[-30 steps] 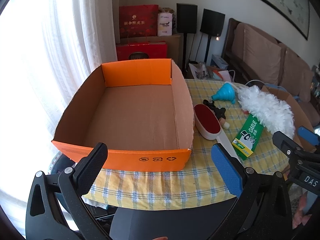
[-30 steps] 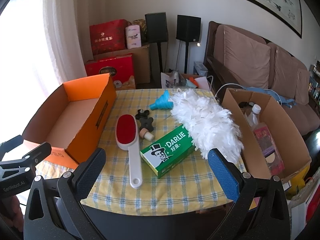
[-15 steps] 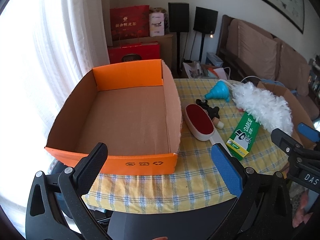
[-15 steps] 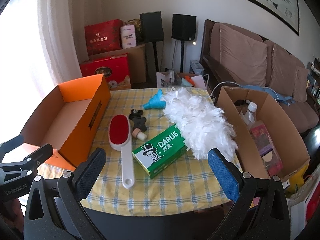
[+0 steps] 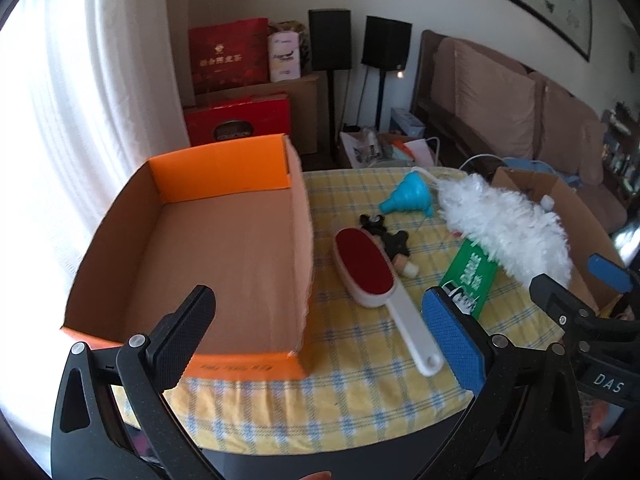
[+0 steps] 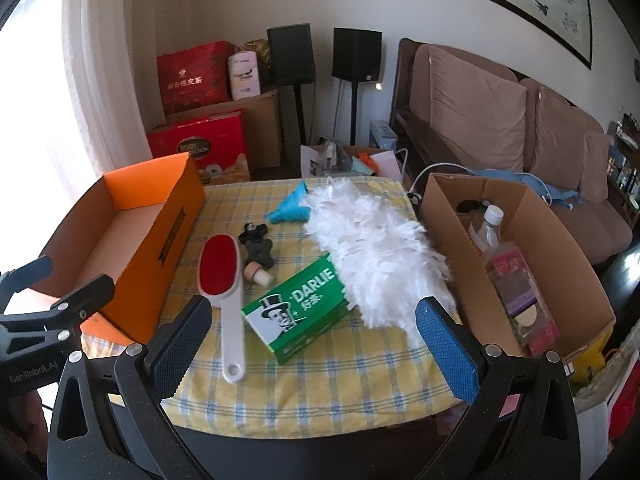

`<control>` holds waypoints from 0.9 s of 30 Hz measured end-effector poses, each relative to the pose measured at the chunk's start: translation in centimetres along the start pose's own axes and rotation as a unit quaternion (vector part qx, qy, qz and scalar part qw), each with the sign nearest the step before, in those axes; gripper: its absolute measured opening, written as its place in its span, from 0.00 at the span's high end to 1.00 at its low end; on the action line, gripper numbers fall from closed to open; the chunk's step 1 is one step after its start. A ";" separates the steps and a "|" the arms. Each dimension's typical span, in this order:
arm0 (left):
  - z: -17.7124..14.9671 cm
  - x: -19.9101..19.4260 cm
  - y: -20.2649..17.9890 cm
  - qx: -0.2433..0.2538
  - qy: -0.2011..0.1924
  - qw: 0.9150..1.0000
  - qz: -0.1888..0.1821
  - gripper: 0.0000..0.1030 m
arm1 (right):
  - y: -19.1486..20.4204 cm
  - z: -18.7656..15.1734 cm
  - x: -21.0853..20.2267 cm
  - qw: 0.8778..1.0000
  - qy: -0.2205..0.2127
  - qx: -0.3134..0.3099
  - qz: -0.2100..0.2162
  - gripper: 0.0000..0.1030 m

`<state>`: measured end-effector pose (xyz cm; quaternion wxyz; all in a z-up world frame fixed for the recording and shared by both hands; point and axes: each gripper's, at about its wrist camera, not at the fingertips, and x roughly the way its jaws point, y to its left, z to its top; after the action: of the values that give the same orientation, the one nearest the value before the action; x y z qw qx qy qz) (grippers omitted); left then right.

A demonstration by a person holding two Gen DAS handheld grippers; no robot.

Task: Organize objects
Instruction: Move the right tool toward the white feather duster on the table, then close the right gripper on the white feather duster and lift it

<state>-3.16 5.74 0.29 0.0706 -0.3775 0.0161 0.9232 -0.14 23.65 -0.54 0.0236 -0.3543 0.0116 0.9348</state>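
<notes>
Both tongs spread, empty — nothing boxed yet

Left gripper (image 5: 324, 334) hovering wide open over near corner of orange box (image 5: 224, 248); right gripper (image 6: 314, 330) equally wide, above green Darlie box (image 6: 306, 312) at table's near edge. Box bare inside. Loose items w/ no gaps to spare: lint brush (image 6: 222, 276) just beside orange wall, black knobs (image 6: 256, 246) and cork (image 6: 260, 276) tucked next to brush head, blue funnel (image 6: 290, 210) touching white duster (image 6: 372, 248), duster lapping over Darlie box. Best bet prob. brush first — pinch across white handle mid-length, lift straight up, avoid nudging cork. Duster soft; grab low near core.
</notes>
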 end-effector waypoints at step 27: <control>6.6 12.2 -12.6 0.036 0.094 0.980 -0.170 0.00 | -8.2 0.2 5.7 1.000 0.018 0.012 -0.009 0.00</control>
<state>-14.55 20.18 -3.18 0.2379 -0.4572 -0.0083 0.8569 -4.14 32.05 -4.21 0.0362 -0.3709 0.0200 0.9278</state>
